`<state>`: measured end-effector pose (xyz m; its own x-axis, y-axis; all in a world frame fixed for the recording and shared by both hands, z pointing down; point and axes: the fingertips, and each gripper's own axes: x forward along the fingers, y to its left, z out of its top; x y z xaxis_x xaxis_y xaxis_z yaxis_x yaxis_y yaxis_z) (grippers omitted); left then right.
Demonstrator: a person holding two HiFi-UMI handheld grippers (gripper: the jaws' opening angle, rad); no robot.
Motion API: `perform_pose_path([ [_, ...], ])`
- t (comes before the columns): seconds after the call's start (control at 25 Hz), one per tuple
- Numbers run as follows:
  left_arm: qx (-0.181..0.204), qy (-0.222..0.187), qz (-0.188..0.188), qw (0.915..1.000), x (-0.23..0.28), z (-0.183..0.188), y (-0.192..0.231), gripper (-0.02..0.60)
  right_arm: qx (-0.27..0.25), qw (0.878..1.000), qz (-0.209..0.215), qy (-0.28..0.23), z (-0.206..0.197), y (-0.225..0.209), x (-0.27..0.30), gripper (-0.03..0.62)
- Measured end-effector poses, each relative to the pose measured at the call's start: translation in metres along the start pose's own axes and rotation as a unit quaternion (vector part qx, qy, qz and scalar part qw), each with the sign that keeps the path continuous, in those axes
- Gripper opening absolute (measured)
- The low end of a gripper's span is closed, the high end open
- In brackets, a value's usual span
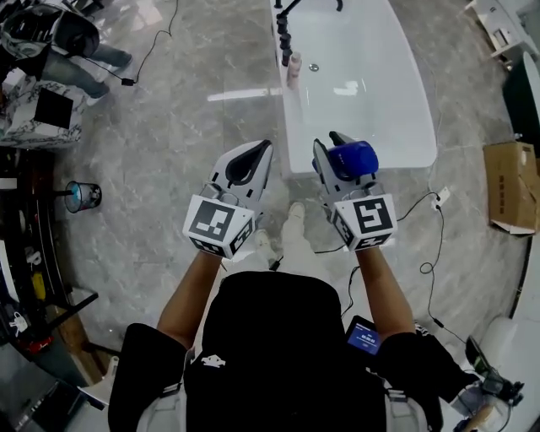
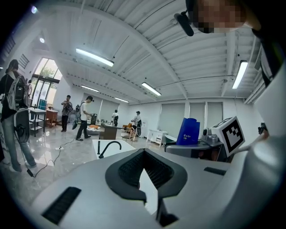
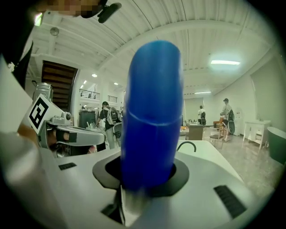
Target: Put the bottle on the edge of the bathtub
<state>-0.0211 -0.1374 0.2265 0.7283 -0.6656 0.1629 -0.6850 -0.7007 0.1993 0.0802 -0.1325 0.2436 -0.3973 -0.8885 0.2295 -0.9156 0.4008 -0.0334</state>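
My right gripper (image 1: 336, 150) is shut on a blue bottle (image 1: 353, 159) and holds it in the air, just short of the near end of the white bathtub (image 1: 291, 126). The right gripper view shows the bottle (image 3: 152, 112) upright between the jaws, hiding most of what lies ahead. My left gripper (image 1: 246, 162) hovers beside it over the floor, shut with nothing in it; in the left gripper view (image 2: 143, 153) its tips meet. That view also shows the bottle (image 2: 188, 131) off to the right.
A black faucet (image 1: 287, 25) and a small pink bottle (image 1: 294, 69) stand on the tub's left rim. Cables (image 1: 426, 253) trail on the marble floor. A cardboard box (image 1: 510, 186) lies at the right, a small bin (image 1: 83, 196) at the left. People stand far off.
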Motion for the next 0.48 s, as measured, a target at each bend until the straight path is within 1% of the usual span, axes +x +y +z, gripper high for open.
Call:
perform_pose_path([
  [0.24, -0.009, 0.016, 0.015, 0.9997, 0.037, -0.031, 0.015, 0.012, -0.005, 1.0, 0.023, 0.009, -0.025, -0.026, 0.031, 0.126],
  [0.48, -0.02, 0.033, 0.025, 0.9989, 0.066, -0.071, 0.035, 0.012, 0.006, 0.999, 0.033, 0.017, -0.066, -0.046, 0.061, 0.126],
])
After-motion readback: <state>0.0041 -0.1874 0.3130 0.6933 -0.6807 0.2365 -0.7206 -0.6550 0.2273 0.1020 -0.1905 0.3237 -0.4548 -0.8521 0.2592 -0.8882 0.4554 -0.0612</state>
